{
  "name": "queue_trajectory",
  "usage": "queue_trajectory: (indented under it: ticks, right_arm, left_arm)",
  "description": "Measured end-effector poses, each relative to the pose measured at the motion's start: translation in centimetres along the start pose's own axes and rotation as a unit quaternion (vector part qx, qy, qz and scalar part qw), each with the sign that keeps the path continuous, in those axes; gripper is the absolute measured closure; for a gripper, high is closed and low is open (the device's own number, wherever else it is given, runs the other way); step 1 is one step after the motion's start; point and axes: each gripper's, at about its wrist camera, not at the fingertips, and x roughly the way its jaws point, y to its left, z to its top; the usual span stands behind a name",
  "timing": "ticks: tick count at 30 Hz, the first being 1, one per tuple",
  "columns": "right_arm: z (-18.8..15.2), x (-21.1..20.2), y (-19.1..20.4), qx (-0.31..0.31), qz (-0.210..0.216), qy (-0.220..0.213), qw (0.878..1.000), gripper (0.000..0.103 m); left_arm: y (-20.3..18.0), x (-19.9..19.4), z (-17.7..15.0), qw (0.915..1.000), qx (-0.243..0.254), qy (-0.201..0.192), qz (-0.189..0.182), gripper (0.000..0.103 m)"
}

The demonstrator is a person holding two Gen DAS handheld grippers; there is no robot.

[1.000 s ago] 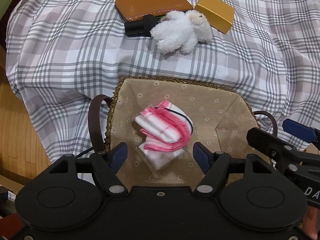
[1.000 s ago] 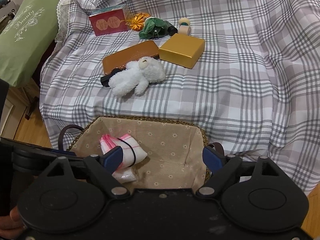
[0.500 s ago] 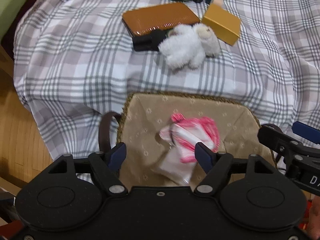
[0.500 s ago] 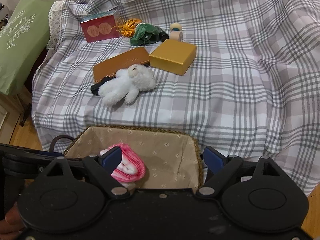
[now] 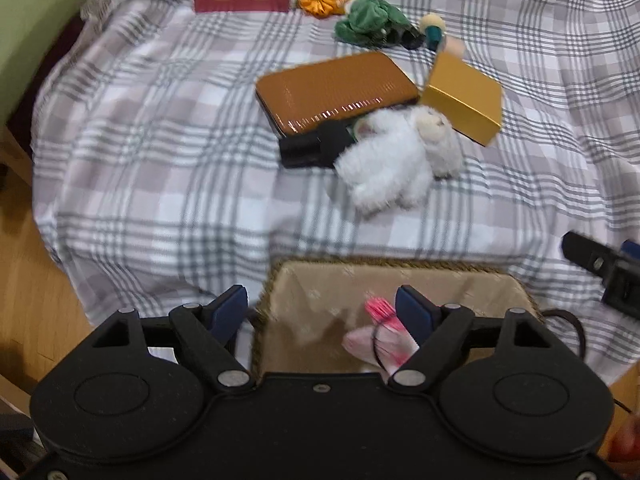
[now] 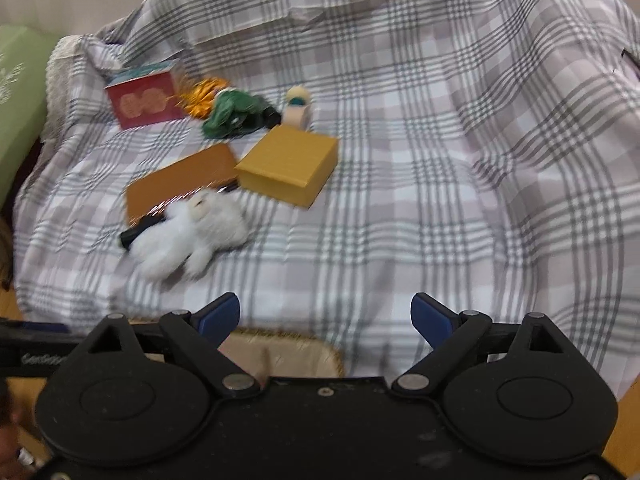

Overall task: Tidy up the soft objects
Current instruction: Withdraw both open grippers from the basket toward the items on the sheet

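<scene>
Pink-white sock bundle [image 5: 380, 344] sits in my basket [image 5: 400, 266], near edge. Both claws empty with fingers spread: left claw [image 5: 322, 308], right claw [image 6: 326, 314]. Next soft item I judge is the white plush [image 6: 192, 232], mid-bed on the plaid sheet [image 6: 440, 200], beside the brown case [image 5: 336, 88]. Needs reaching far, closing on its body.

Home, plaid bedspread [image 6: 400, 160], green pillow [image 6: 16, 120], wood floor [image 5: 24, 280]

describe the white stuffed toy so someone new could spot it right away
On the grey plaid cloth, find the flat orange-brown case and the mustard-yellow box. Just in front lies the fluffy white plush toy, the only furry white thing there.
</scene>
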Motion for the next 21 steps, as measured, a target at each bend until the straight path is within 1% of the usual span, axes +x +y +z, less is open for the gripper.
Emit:
queue_trajectory:
  ticks: [3, 4, 6, 9, 13, 17, 21]
  right_arm:
    - [0.8, 0.9, -0.3, -0.003, -0.018, -0.012, 1.0, 0.01]
    - [0.9, 1.2, -0.4, -0.004, -0.024, -0.016, 1.0, 0.01]
    - [1.2, 1.9, -0.5, -0.005, -0.036, -0.023, 0.999, 0.009]
    - [1.5, 3.1, -0.5, -0.01, -0.051, -0.032, 0.998, 0.009]
    - [1.4, 4.3, -0.4, -0.025, -0.079, -0.05, 0.995, 0.009]
    - [1.1, 5.7, -0.4, -0.038, -0.096, -0.053, 0.993, 0.009]
    - [1.0, 6.7, -0.4, -0.043, -0.103, -0.049, 0.993, 0.009]
  left_arm:
    - [-0.1, -0.4, 0.4, 0.9995, 0.019, -0.022, 0.013, 0.024]
    - [-0.1, -0.5, 0.6, 0.9992, 0.023, -0.029, 0.015, 0.022]
    - [0.2, -0.4, 1.0, 0.9985, 0.023, -0.044, 0.023, 0.018]
    - [0.7, 0.3, 1.5, 0.9967, 0.02, -0.065, 0.043, 0.018]
    - [1.2, 1.6, 2.2, 0.9939, 0.013, -0.083, 0.071, 0.018]
    - [1.7, 2.4, 2.7, 0.9928, 0.005, -0.087, 0.083, 0.019]
    - [1.6, 2.3, 2.9, 0.9867, 0.012, -0.117, 0.112, 0.018]
